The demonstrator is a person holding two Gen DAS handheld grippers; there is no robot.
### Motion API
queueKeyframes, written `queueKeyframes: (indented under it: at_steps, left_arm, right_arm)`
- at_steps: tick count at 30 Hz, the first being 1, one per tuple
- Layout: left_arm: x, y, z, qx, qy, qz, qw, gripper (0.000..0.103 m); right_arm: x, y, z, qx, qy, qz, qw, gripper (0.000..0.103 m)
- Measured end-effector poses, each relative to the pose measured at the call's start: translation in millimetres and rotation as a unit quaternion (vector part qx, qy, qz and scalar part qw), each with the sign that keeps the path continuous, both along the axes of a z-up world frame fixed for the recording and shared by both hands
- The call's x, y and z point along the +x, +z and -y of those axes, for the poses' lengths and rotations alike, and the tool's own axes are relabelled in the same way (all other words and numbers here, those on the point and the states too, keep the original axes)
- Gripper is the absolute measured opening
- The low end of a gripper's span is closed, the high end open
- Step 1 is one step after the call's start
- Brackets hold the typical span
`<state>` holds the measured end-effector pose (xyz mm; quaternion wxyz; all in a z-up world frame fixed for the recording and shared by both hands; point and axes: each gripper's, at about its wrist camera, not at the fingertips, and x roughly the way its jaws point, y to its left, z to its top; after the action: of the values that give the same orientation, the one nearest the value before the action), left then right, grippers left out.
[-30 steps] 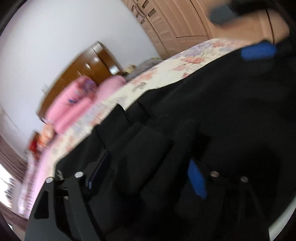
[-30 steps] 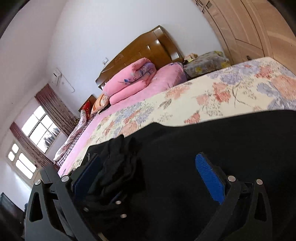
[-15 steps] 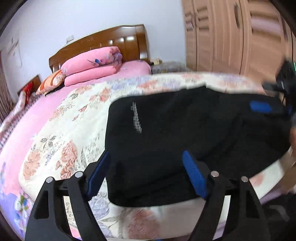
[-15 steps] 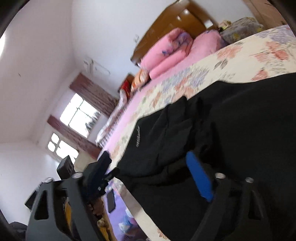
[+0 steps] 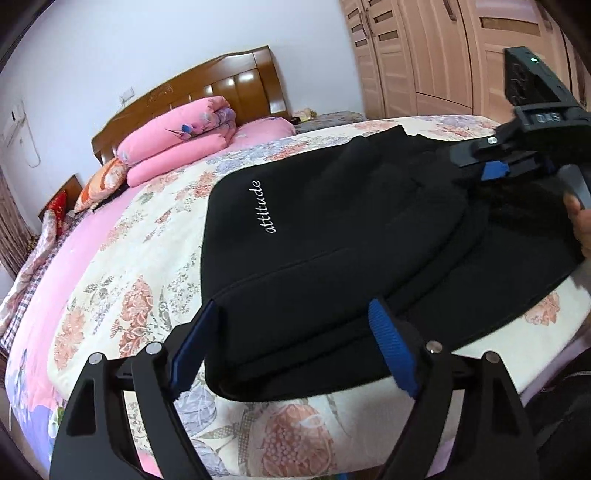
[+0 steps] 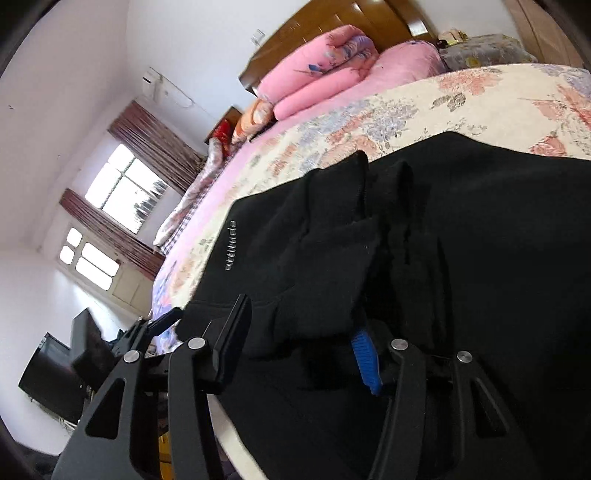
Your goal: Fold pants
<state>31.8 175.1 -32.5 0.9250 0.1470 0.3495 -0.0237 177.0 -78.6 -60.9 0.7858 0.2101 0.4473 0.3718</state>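
- The black pants (image 5: 332, 229) lie folded across the near end of the bed (image 5: 122, 280), filling the centre and right of the left wrist view, with the white word "attitude" (image 5: 264, 206) stitched near their left edge.
- The left claw (image 5: 291, 350) sits at the bottom of that frame, jaws spread wide, blue pads showing on both fingers; the near edge of the pants shows between them, but nothing is gripped.
- Over at the upper right of the same frame, the right claw (image 5: 495, 168) pokes in over the far end of the pants, with part of a hand (image 5: 578, 221) at the right edge.
- Switch to the right wrist view: the right claw (image 6: 299, 343) occupies the bottom centre, jaws apart, and a bunched fold of the black pants (image 6: 461, 258) sits between the fingers. Whether the pads actually pinch that fold, I cannot tell.
- The floral bedcover (image 6: 461, 99) runs across the upper right there, with rolled pink quilts (image 6: 314, 77) at the top against a wooden headboard (image 6: 332, 26).
- A window (image 6: 125, 188) with dark red curtains (image 6: 151, 144) glows at the left.
- The left claw (image 6: 162, 321) shows at the lower left, beside the pants' edge.
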Motion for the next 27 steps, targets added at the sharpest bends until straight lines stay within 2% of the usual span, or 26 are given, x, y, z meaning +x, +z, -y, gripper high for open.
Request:
queueKeyframes:
  at_steps: [1,2,3,4,5,6,7,10,13,15,17,18,19,22,24,25,26,27]
  left_arm:
    - [0.3,0.0,0.7,0.001,0.001,0.0,1.0,0.082]
    - [0.9,0.3,1.8,0.003,0.0,-0.001,1.0,0.075]
    - [0.8,1.0,2.9,0.01,0.0,-0.001,0.9999,0.068]
    - [0.5,2.8,3.6,0.016,-0.001,0.0,0.9999,0.05]
    - [-0.8,6.8,3.9,0.012,-0.008,0.0,0.9999,0.026]
    - [-2.0,11.0,3.4,0.001,-0.015,-0.002,0.9999,0.016]
    - [-5.0,16.6,4.0,-0.003,-0.018,0.003,0.9998,0.013]
    - [-14.3,28.6,7.6,0.004,-0.027,0.027,0.9993,0.013]
    - [-21.5,37.5,10.1,-0.005,-0.046,0.035,0.9983,0.013]
    - [-16.1,27.9,12.8,0.0,-0.062,0.001,0.998,0.015]
    - [-12.8,4.7,22.2,0.037,-0.078,-0.042,0.9953,0.015]
    - [-15.2,-0.3,25.3,0.046,-0.086,-0.049,0.994,0.016]
    - [-19.1,-1.9,27.4,0.049,-0.094,-0.05,0.9931,0.023]
    - [-28.2,9.3,23.3,0.014,-0.113,-0.042,0.9926,0.028]
    - [-29.5,24.9,14.0,-0.015,-0.098,-0.013,0.995,0.057]
    - [-28.0,32.1,8.2,-0.028,-0.083,0.005,0.9961,0.079]
    - [-24.1,39.5,-1.3,-0.051,-0.057,0.025,0.9967,0.082]
    - [-21.0,40.1,-5.6,-0.066,-0.047,0.025,0.9964,0.082]
  right_arm:
    - [3.4,-3.6,-0.5,0.004,-0.004,-0.007,1.0,0.05]
    - [5.9,-5.6,0.4,0.007,-0.011,-0.011,1.0,0.033]
    - [8.6,-4.1,2.7,0.009,-0.017,-0.005,1.0,0.02]
    - [4.3,1.2,5.0,0.014,-0.017,0.009,1.0,0.011]
    - [0.4,7.2,5.5,0.016,-0.016,0.029,0.999,0.01]
    - [-7.6,17.9,4.7,0.007,-0.015,0.056,0.998,0.01]
    - [-12.1,26.7,3.7,0.004,-0.013,0.075,0.997,0.01]
    - [-27.9,41.8,9.5,-0.007,-0.023,0.104,0.994,0.01]
    - [-29.5,26.7,21.7,-0.019,-0.032,0.082,0.996,0.01]
    - [-20.0,-0.3,25.4,-0.027,-0.027,0.039,0.998,0.01]
    - [-14.6,-16.8,27.1,-0.021,-0.033,0.016,0.999,0.01]
    - [-12.8,-17.5,28.5,-0.009,-0.035,0.011,0.999,0.01]
    - [-14.0,-14.9,30.2,-0.006,-0.033,0.013,0.999,0.01]
    - [-13.8,-10.0,34.1,-0.004,-0.036,0.01,0.999,0.01]
    - [-11.6,-16.8,34.4,0.0,-0.041,-0.008,0.999,0.011]
    - [-10.7,-20.2,37.5,0.008,-0.047,-0.018,0.999,0.016]
    - [-10.3,-19.7,38.8,0.015,-0.051,-0.024,0.998,0.023]
    - [-10.7,-17.5,45.4,0.034,-0.058,-0.031,0.997,0.026]
